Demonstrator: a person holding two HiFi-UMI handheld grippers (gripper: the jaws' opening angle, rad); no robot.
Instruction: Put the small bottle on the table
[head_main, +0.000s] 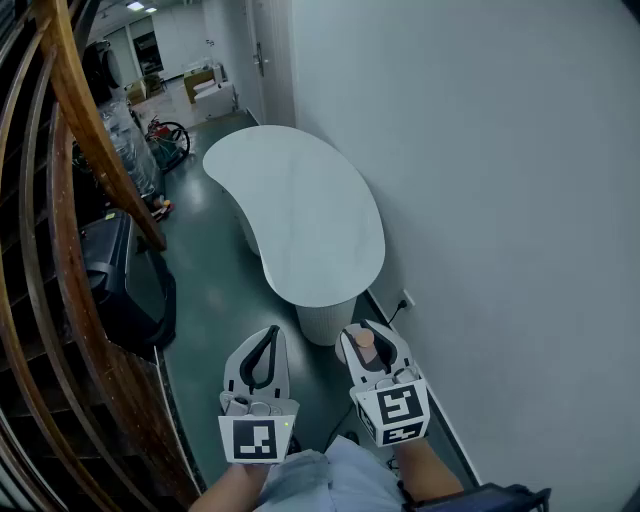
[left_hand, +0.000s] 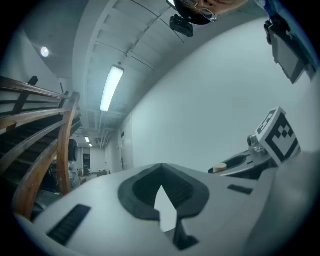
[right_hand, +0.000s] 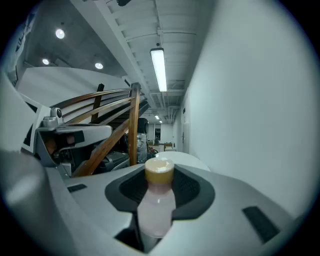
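The small bottle (right_hand: 156, 205), pale pink with a tan cap, stands upright between the jaws of my right gripper (right_hand: 160, 167), which is shut on it. In the head view the bottle's cap (head_main: 365, 339) shows in the right gripper (head_main: 368, 345), just short of the near end of the white kidney-shaped table (head_main: 300, 210). My left gripper (head_main: 262, 352) hangs beside it to the left, shut with nothing held. In the left gripper view its jaws (left_hand: 162, 167) meet at the tips, and the right gripper (left_hand: 250, 160) with the bottle cap (left_hand: 220, 168) shows at the right.
A wooden stair railing (head_main: 70, 200) runs along the left. A pale wall (head_main: 500, 200) closes the right side, with a socket (head_main: 407, 298) low beside the table. A black case (head_main: 120, 280) lies on the dark floor. Boxes (head_main: 205, 85) and clutter stand far down the corridor.
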